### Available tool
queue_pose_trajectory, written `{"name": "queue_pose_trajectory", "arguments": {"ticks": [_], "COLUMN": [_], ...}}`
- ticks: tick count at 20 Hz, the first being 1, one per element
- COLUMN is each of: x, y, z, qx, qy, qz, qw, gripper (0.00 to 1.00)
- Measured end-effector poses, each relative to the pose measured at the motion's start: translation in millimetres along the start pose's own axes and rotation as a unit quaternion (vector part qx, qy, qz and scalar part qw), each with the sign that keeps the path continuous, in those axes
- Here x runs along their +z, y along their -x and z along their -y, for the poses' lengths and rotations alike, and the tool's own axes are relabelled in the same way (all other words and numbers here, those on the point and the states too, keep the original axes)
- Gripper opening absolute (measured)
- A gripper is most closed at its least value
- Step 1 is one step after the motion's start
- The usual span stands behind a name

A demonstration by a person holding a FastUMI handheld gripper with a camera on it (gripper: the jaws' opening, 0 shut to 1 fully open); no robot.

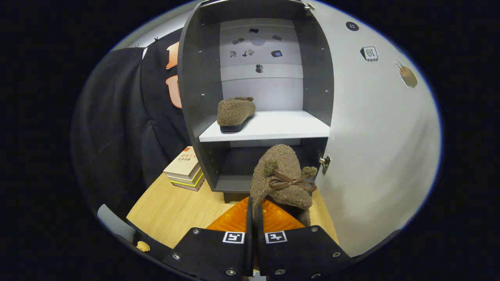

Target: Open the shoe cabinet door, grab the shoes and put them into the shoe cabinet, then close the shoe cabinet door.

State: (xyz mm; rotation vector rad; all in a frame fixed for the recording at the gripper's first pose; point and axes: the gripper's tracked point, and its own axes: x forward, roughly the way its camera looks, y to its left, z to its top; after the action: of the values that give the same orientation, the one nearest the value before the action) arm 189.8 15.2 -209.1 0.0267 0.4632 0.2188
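Observation:
The dark shoe cabinet (191, 97) stands open ahead of me, its white door (375, 156) swung out to the right. One fuzzy brown shoe (235, 113) rests on the left of the white shelf (281, 127). My gripper (254, 205) is shut on the second fuzzy brown shoe (283, 177), which has a brown ribbon bow. That shoe hangs just ahead of the fingers, pinched at its rim, in front of the cabinet's lower compartment.
A stack of books (185, 169) lies on the wooden table (172, 210) left of the cabinet. Black cloth forms the wall to the left. A metal latch (325, 164) sits on the door's inner edge, close to the held shoe.

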Motion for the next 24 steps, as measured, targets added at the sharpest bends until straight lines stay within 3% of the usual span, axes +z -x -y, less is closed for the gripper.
{"name": "queue_pose_trajectory", "arguments": {"ticks": [7, 14, 24], "x": [102.6, 179.5, 192.9], "y": [-31.5, -97.4, -214.9], "z": [22.7, 42.5, 57.0], "qx": [0.001, 0.003, -0.006], "qy": [0.031, 0.047, 0.04], "qz": [0.052, 0.067, 0.0], "qw": [0.998, 0.997, 0.999], "gripper": [0.05, 0.05, 0.05]}}
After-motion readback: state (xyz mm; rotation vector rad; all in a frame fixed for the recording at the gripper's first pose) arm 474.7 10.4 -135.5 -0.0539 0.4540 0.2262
